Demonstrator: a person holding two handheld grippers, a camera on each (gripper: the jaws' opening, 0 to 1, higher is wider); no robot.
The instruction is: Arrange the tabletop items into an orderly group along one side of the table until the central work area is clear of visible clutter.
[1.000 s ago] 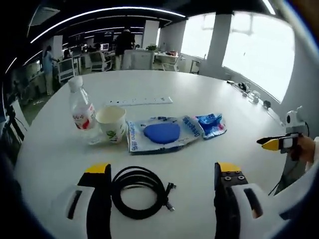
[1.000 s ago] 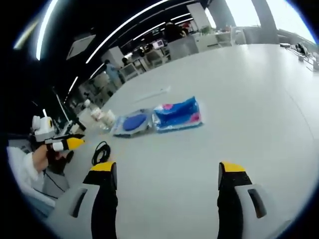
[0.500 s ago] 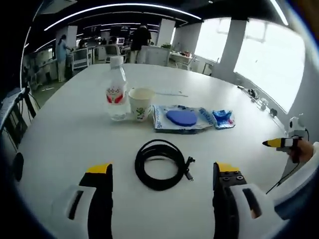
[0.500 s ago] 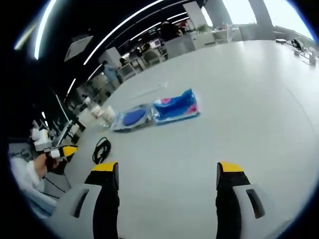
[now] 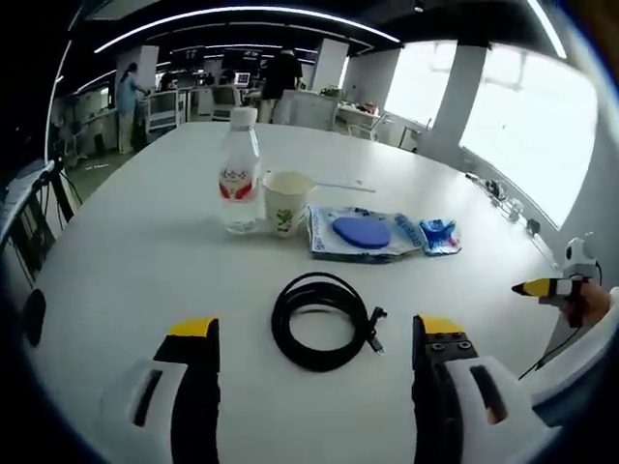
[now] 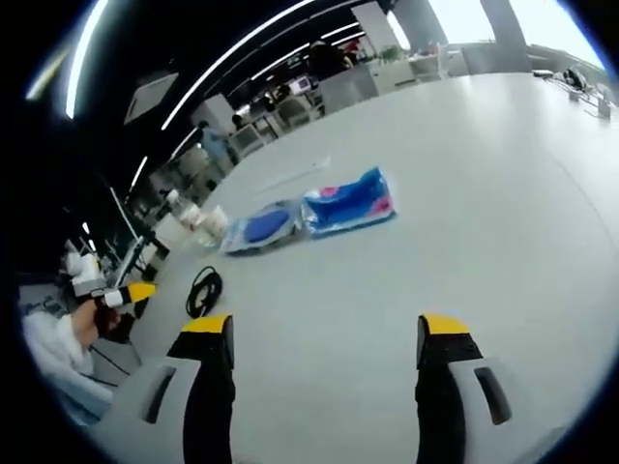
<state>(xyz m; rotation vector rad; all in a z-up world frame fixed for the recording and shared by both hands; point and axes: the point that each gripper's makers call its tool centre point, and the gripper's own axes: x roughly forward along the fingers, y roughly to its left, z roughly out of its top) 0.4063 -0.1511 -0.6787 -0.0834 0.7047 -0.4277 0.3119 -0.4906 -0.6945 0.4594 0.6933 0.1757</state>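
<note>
Ahead of your left gripper [image 5: 309, 338], in the left gripper view, nothing looks tidied yet: the cable [image 5: 322, 320] lies coiled just beyond your spread, empty jaws, and farther out the bottle [image 5: 239, 172], cup [image 5: 286, 203], pouch [image 5: 361, 235] and small blue packet [image 5: 438, 234] sit in a loose row across the middle of the table [image 5: 126, 261]. Judged from this, the whole job is left. You have bare tabletop on both sides of the cable and wide open room behind the row; the near edge curves away at your left, so keep the sweep away from it. Your right gripper [image 5: 544, 286] shows at the far right, off the table's rim.

Over in the right gripper view, your right gripper [image 6: 324, 338] is also spread and holds nothing. The pouch [image 6: 255, 228] and a blue pack [image 6: 350, 203] lie side by side well ahead, the cable [image 6: 203, 290] near the left edge, where your left gripper [image 6: 126, 295] sits. Everything to the right is open surface.
</note>
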